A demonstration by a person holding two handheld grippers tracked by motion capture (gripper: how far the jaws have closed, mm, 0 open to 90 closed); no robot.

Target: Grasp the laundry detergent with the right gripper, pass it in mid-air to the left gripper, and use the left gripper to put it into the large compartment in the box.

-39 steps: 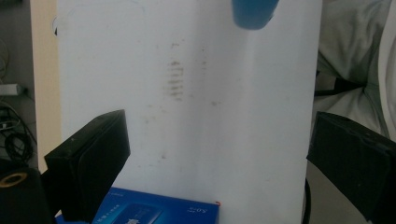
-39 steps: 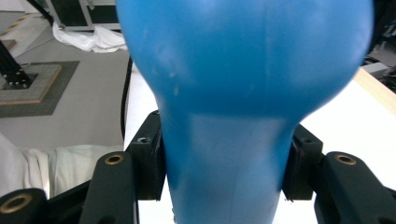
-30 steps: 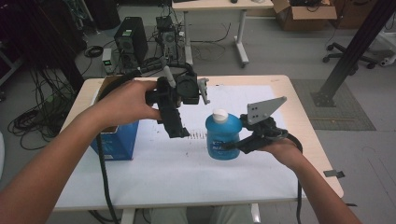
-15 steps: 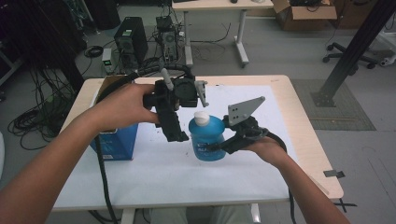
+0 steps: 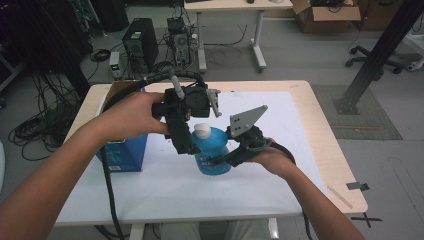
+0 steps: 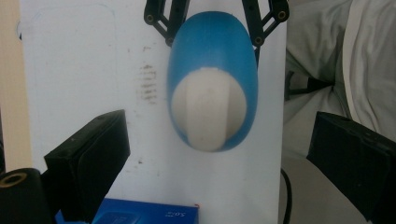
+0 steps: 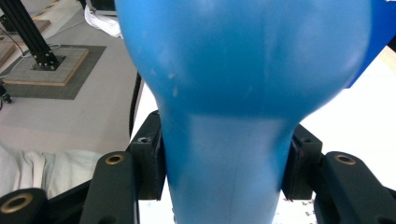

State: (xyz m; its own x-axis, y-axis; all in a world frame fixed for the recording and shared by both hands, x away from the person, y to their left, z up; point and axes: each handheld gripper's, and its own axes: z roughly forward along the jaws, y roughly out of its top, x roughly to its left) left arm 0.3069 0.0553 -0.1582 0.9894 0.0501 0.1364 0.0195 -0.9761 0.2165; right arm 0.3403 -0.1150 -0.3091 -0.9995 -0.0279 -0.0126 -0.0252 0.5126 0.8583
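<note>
The blue bottle stands upright, clamped low by the right claw. Its white cap lies directly below the left claw, whose jaws stand wide apart.

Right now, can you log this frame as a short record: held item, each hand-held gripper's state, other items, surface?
held item: blue bottle with white cap
right hand-held gripper: shut on the bottle's body
left hand-held gripper: open, jaws on either side of the cap, not touching it
other items: blue box to the bottle's left
surface: white sheet on a table
</note>
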